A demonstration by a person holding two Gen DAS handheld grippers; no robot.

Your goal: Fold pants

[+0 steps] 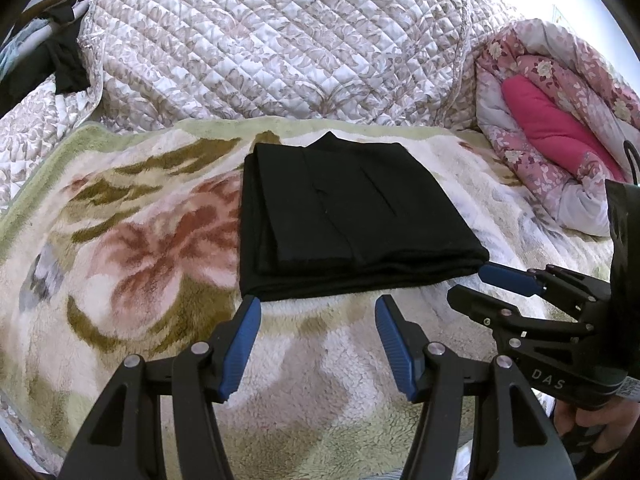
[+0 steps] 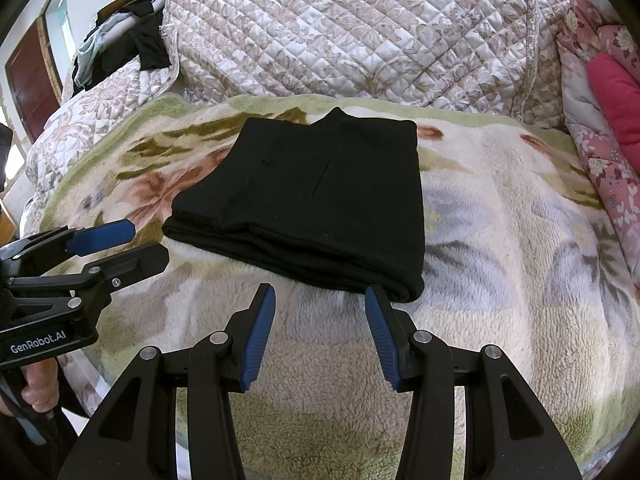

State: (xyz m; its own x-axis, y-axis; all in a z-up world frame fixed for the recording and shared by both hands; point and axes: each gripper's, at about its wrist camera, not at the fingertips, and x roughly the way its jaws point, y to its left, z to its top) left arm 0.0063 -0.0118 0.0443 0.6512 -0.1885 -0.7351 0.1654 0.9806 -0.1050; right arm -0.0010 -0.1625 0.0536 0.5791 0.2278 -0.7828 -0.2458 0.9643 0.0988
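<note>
Left wrist view is showing a bed (image 1: 120, 340) spread with a fleecy floral blanket (image 1: 152, 240), a quilted cover (image 1: 280, 40) heaped behind. Black pants (image 1: 352, 208) are lying mid-blanket, already folded into a flat, layered rectangle with neat edges. Both tools are hovering just short of its near edge: left tool (image 1: 318, 308) standing wide and empty, right tool (image 2: 320, 300) also apart, gripping nothing. Folding is looking finished; at most a light tidying press is remaining.

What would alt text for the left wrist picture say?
Black pants lie folded into a neat rectangle on a flowered fleece blanket. The left tongs stand open and empty just before them, the right tongs alongside.
</note>
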